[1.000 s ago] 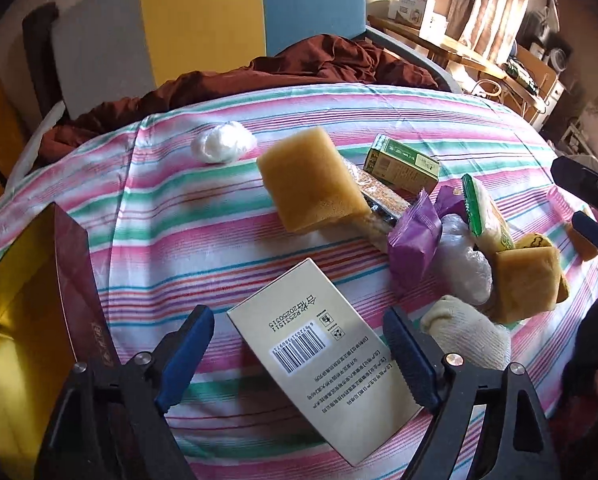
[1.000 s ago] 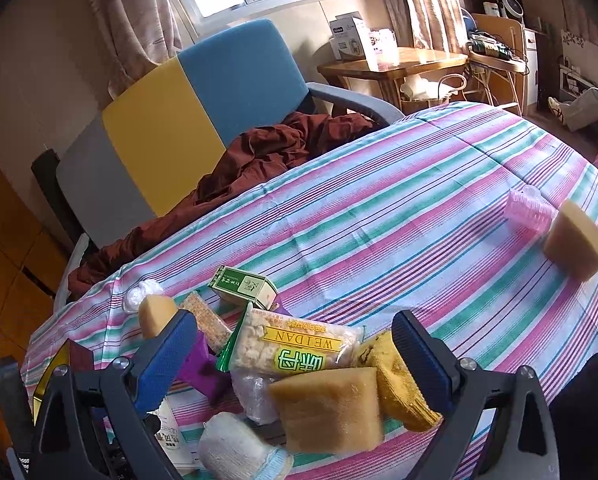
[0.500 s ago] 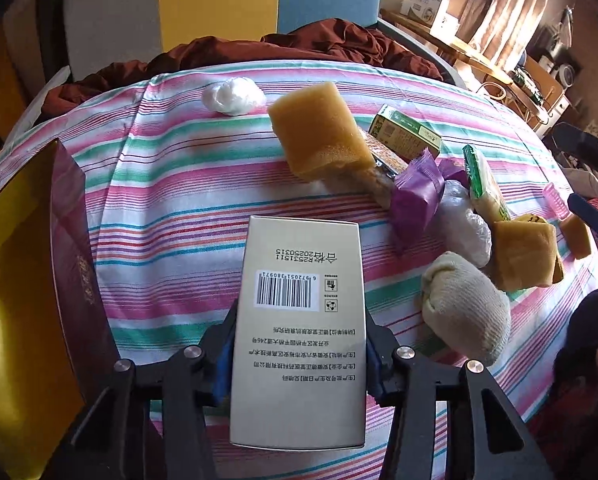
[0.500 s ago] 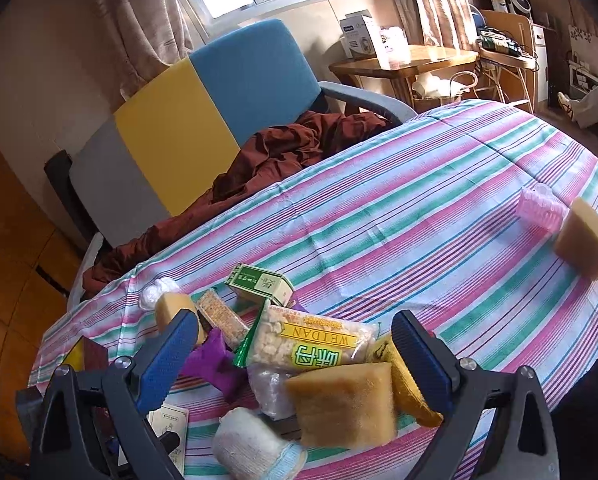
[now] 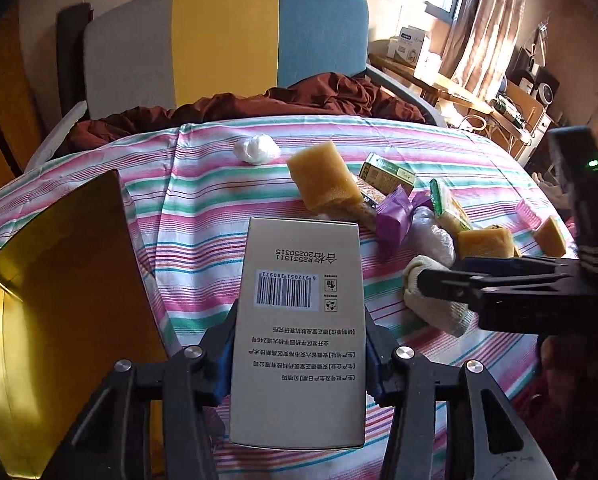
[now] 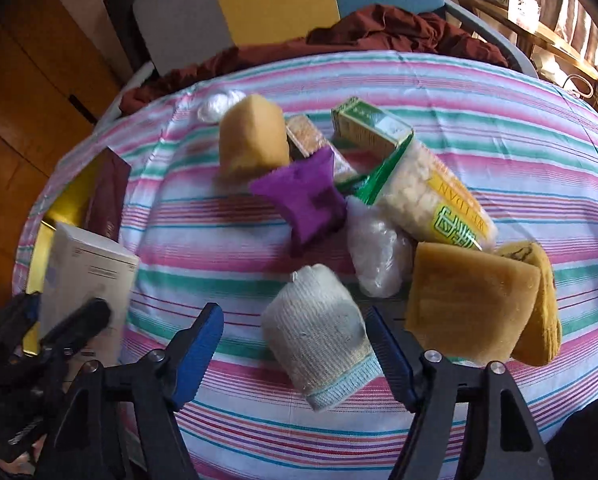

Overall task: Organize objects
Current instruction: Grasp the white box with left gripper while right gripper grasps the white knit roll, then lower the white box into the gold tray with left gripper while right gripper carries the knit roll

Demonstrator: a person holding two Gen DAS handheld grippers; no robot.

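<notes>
The pale beige cardboard box [image 5: 299, 332] sat clamped between the blue pads of the left gripper [image 5: 299, 360], held over the near part of the striped tablecloth [image 5: 203, 216]. Its upper face bore a barcode, the code R2531511 with the date 20250315, and lines of small Chinese print.

The right gripper [image 6: 295, 344] had just been closing; its jaws stood apart around the rolled white knitted sock [image 6: 319, 344], the right pad about touching it, the left pad clear.

Beyond the sock lay a heap: a clear plastic bag [image 6: 379, 256], a purple wrapper [image 6: 307, 204], a yellow snack packet printed "WEIDAN" [image 6: 431, 200], a green carton [image 6: 369, 128], and yellow sponges [image 6: 471, 300].

At the left edge stood an open gold-lined box [image 5: 39, 320]; its contents could not be seen. Bare cloth lay between it and the heap.
</notes>
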